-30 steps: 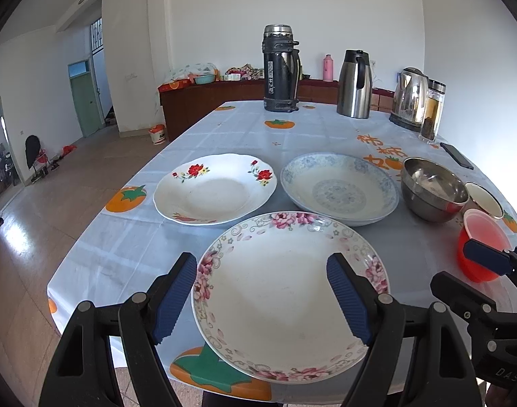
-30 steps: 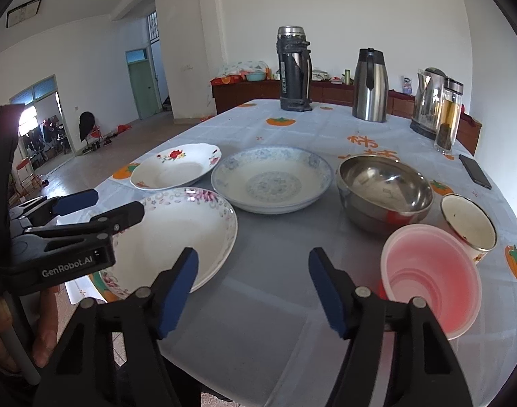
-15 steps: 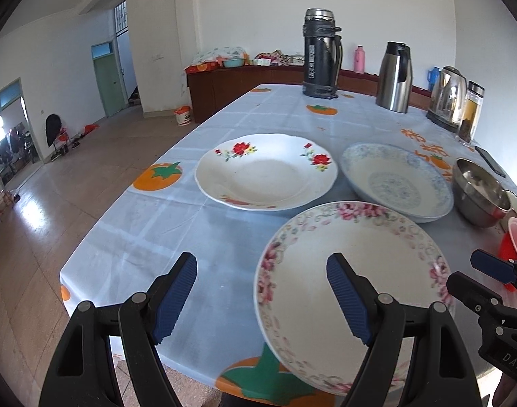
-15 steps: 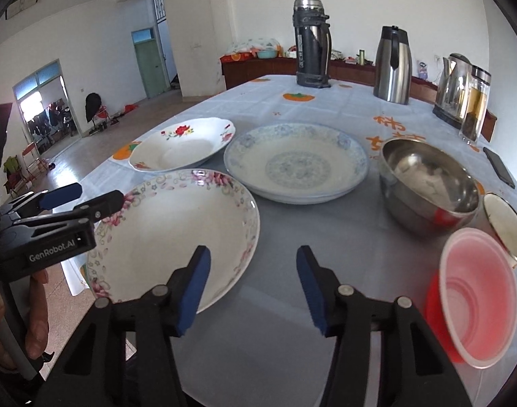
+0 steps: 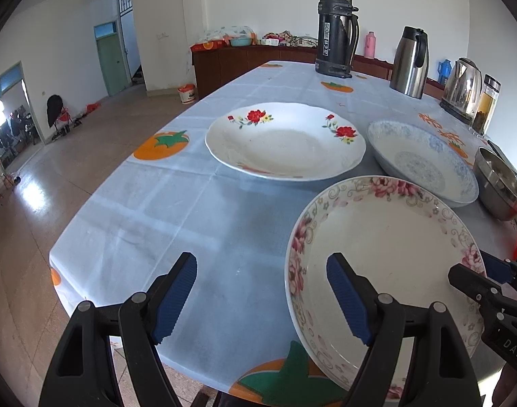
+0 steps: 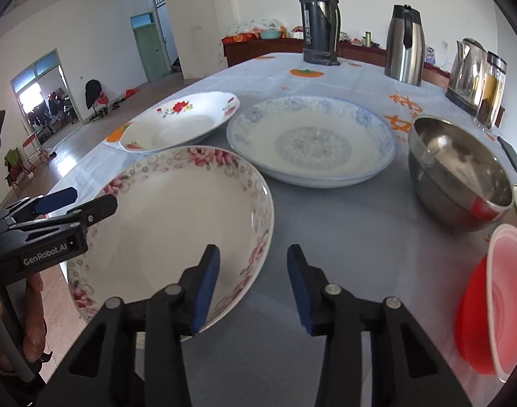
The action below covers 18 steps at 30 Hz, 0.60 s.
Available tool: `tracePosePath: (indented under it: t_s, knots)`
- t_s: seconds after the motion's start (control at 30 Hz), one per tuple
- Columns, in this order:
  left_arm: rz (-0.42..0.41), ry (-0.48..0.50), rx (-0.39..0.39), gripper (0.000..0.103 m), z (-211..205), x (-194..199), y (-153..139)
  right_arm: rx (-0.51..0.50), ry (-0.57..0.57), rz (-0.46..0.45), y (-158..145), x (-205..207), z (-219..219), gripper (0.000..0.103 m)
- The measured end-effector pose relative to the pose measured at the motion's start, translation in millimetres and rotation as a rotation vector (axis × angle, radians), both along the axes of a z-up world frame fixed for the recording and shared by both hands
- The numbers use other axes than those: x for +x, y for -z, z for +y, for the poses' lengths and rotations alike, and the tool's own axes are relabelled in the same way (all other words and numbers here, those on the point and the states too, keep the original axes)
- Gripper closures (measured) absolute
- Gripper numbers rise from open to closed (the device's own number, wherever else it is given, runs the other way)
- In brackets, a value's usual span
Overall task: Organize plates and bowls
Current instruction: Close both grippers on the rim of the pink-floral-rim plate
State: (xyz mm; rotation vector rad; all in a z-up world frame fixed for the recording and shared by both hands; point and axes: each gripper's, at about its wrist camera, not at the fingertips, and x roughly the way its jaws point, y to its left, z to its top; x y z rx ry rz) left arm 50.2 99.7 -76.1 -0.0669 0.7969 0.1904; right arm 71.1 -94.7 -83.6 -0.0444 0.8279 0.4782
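**Hazards**
- Slip or tip of pink plate on lifting: glazed, sloping rim, narrow pads, hold at one side only. Likely cause: pinch too shallow, or lift begun before full closure.
- Drop to the floor: plate lying at the near edge of table, little margin on that side. Likely cause: a nudge towards the edge during closure.
- Chipping on stacking: blue plate just beyond pink plate, red-flower plate beyond it to the left, both close. Likely cause: tilted or hurried set-down.
- Knock against steel bowl or red bowl, both to the right of pink plate. Likely cause: a wide swing of the right arm.
- Clash of the two tools over one plate, both crowded at its near side.

**Right gripper**
- Partly open and closing.
- Astride the right rim of pink plate: one pad over the well, the other outside over the cloth.
- Gap visible on both sides of the rim; no pressing contact, nothing held.

**Left gripper**
- Wide open, empty.
- Astride the left rim of pink plate: right pad above the well, left pad above bare cloth.
- Contact with the plate: cannot tell.
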Motion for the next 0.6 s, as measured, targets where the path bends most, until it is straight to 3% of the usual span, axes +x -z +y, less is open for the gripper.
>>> tracePosePath:
  t_s: [0.07, 0.27, 0.43, 0.6]
  knots:
    - [0.003, 0.001, -0.011, 0.022, 1.4, 0.5, 2.0, 0.002, -0.004, 0.005, 1.8, 0.2, 1.3, 0.068]
    - [0.013, 0.036, -0.057, 0.041, 1.9, 3.2, 7.5, 0.013, -0.014, 0.011, 4.6, 1.7, 4.8, 0.073]
    - [-0.004, 0.089, -0.066, 0.075, -8.4, 1.5, 5.0, 0.012, -0.019, 0.003, 3.9, 0.1, 6.5, 0.08]
    - [-0.003, 0.102, -0.06, 0.076, -14.9, -3.0, 5.2, 0.007, -0.018, 0.002, 3.5, -2.8, 4.9, 0.079]
